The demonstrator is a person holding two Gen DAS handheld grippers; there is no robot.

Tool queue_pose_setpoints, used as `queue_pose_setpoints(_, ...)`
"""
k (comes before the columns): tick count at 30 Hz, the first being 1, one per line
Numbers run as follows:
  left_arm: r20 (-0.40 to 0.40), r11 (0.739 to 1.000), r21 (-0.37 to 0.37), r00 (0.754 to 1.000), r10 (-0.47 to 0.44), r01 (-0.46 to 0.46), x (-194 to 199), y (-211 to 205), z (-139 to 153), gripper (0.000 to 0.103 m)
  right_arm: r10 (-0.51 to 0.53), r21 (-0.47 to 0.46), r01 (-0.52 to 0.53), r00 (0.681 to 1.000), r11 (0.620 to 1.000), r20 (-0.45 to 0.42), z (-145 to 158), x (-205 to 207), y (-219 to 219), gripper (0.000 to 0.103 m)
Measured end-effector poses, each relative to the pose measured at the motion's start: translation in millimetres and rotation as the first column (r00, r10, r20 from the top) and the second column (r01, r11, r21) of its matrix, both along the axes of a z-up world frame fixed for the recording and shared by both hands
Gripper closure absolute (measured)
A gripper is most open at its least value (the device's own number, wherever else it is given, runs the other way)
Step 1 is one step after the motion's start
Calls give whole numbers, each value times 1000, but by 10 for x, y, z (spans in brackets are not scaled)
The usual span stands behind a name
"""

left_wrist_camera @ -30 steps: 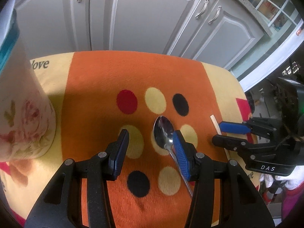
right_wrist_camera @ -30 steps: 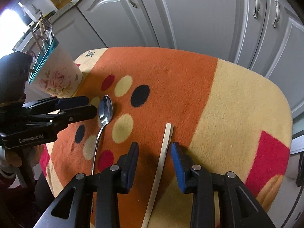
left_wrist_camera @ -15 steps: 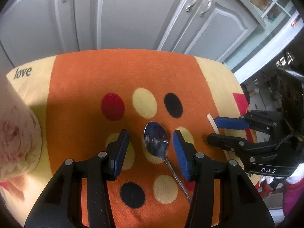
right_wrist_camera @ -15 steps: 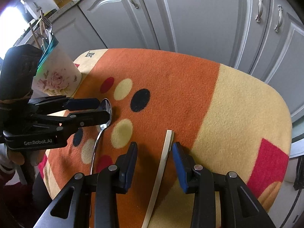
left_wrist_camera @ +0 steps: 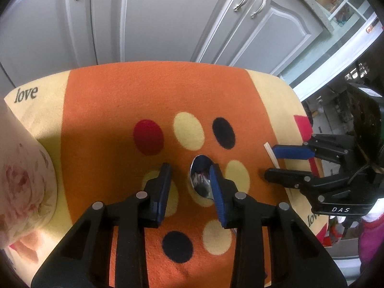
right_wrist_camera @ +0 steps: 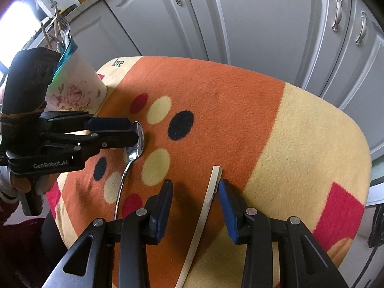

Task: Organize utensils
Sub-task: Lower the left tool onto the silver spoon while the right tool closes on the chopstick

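1 spoon [left_wrist_camera: 201, 180] | 1 stick [right_wrist_camera: 204, 218] | 1 cup [right_wrist_camera: 74, 88] | left tool [left_wrist_camera: 189, 187] spread | right tool [right_wrist_camera: 195, 204] spread

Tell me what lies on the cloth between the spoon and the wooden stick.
In the right wrist view, only patterned cloth lies between the spoon and the wooden stick: a cream dot and bare orange fabric, no other utensil.

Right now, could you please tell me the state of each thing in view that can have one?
Left gripper: open, jaws astride the spoon bowl.
Right gripper: open, jaws astride the wooden stick.
Spoon: lying flat on the cloth, bowl up, not gripped.
Wooden stick: lying flat on the cloth, not gripped.
Floral cup: upright, already holding utensils.
Cabinet doors: closed.
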State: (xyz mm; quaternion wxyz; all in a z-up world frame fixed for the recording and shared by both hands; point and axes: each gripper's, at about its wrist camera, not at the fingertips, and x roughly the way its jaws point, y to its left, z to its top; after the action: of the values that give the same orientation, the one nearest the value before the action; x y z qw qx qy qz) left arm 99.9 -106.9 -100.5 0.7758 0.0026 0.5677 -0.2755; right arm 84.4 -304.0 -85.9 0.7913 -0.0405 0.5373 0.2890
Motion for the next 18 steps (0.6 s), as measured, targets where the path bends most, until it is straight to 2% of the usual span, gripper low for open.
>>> queue_pose_setpoints(4,-8,1000,-4,1000,-5,5,28,-17,-14,85,11,-10,-11,1000,1000,4,1,11,22,65)
queue_pose_setpoints(10,10,998,31,998,-60,60,4,-139,-9,85,17,-41,-16,1000,999,6,-1,28,89,66)
queue_pose_setpoints(12,25,996,45,997,-76,75,-14,-170,-12,87,30,-74,-29,1000,997,10,-2,35,119,74)
queue_pose_setpoints(13,27,995,42,996,-87,86,-23,-188,-12,93,33,-91,-32,999,995,13,-6,42,139,80)
queue_pose_setpoints(16,32,995,41,995,-96,95,-39,-221,-2,99,48,-128,-45,999,991,19,-18,79,152,93)
queue_pose_setpoints(18,40,995,38,995,-89,88,-64,-228,31,100,64,-151,-59,998,987,26,-17,80,168,94)
